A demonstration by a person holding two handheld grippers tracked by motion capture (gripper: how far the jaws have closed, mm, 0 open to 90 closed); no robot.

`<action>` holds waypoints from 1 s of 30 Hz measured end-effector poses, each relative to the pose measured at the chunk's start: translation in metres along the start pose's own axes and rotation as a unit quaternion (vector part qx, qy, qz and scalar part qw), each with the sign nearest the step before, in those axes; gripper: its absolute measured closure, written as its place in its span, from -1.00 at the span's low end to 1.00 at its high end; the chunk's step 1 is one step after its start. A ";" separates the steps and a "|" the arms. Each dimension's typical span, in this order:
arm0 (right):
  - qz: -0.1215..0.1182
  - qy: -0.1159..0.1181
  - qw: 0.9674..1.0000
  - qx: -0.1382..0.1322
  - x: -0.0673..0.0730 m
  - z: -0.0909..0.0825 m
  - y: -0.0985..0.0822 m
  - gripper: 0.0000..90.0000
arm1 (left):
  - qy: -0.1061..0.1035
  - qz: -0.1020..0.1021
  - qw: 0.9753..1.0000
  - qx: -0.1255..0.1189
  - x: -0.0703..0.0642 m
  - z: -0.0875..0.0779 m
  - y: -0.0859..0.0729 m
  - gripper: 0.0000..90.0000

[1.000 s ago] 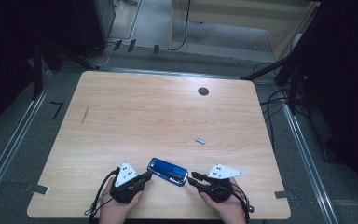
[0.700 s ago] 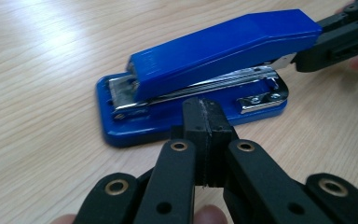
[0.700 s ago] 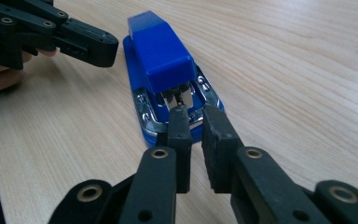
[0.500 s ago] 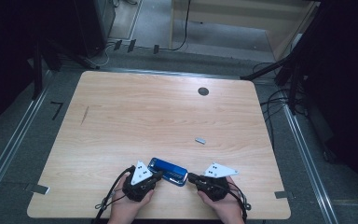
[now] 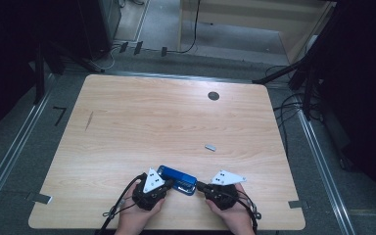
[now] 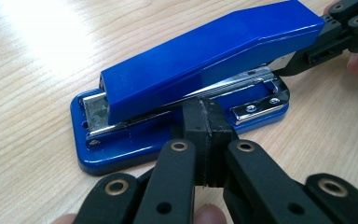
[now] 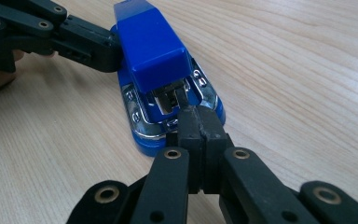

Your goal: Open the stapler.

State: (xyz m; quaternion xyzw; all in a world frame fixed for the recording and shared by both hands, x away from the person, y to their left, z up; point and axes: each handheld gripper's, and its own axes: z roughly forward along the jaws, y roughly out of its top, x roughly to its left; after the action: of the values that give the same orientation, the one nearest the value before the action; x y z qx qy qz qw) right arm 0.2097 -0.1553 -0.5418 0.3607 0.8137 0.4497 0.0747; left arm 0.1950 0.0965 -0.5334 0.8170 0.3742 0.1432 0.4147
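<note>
A blue stapler [image 5: 176, 178] lies flat on the wooden table [image 5: 176, 122], near the front edge between both hands. My left gripper [image 5: 169, 185] is shut, and its tip [image 6: 209, 116] presses against the stapler's long side [image 6: 205, 56], in the gap between top arm and base. My right gripper [image 5: 199, 186] is shut too, with its tip [image 7: 198, 123] at the metal hinge end of the stapler [image 7: 151, 51]. Nothing sits between either pair of pads. In the right gripper view the left gripper [image 7: 107, 51] touches the stapler's side.
A small grey metal piece [image 5: 210, 146] lies on the table beyond the stapler, to the right. A dark round spot [image 5: 213, 96] marks the far part of the tabletop. Cables [image 5: 289, 107] run on the floor past the right edge.
My left hand has slid right, bringing its gripper up against the stapler's side. The right hand and the stapler have stayed in place.
</note>
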 end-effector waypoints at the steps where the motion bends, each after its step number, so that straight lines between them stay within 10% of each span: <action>1: -0.001 0.001 1.000 0.001 0.000 0.000 0.000 1.00 | 0.002 -0.001 1.000 -0.001 0.000 0.001 0.000 1.00; 6: -0.007 0.006 1.000 0.004 0.000 0.001 -0.001 1.00 | 0.013 0.035 0.999 0.000 -0.007 0.003 0.002 1.00; 30: -0.022 0.012 0.999 -0.024 0.006 -0.011 0.008 1.00 | 0.006 0.015 1.000 0.001 -0.002 0.003 0.002 1.00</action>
State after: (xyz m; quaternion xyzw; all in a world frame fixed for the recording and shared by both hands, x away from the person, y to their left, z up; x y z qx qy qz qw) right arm 0.2045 -0.1566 -0.5277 0.3353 0.8110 0.4721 0.0833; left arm 0.1964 0.0919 -0.5336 0.8224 0.3643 0.1540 0.4089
